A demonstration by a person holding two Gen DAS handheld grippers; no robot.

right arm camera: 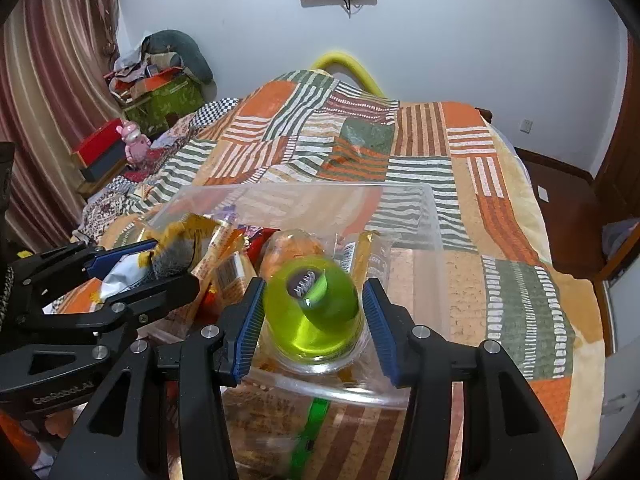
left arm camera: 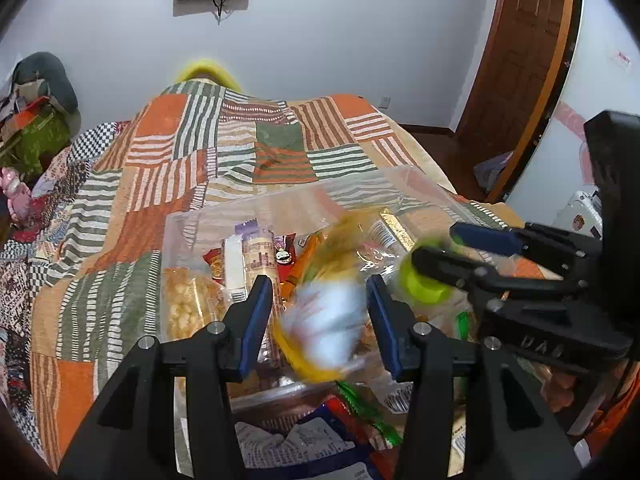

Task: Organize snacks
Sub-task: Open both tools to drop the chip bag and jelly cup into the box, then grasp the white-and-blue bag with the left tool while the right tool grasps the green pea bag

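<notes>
A: What's nearest the right gripper?

B: A green jelly cup sits between its fingers, over the near edge of the clear bin. The pads stand just beside the cup's sides with a sliver of gap showing, so I'd call them parted around it rather than pressing.

A: And the left gripper?

B: A yellow and white snack packet lies between its fingers, blurred. The fingers stand apart, and I cannot tell whether either pad touches the packet.

A: Where does that put the job?

B: My reading is the dropping-in step: both items hang above the bin, which rests on the bed's patchwork blanket near the foot edge, already part filled with packets.

A: Farther back?

B: Blanket only, then the wall.

A: Next move?

B: Probably letting each item fall clear onto the pile, then lifting straight up so the fingers don't snag wrappers or the bin's rim.
</notes>
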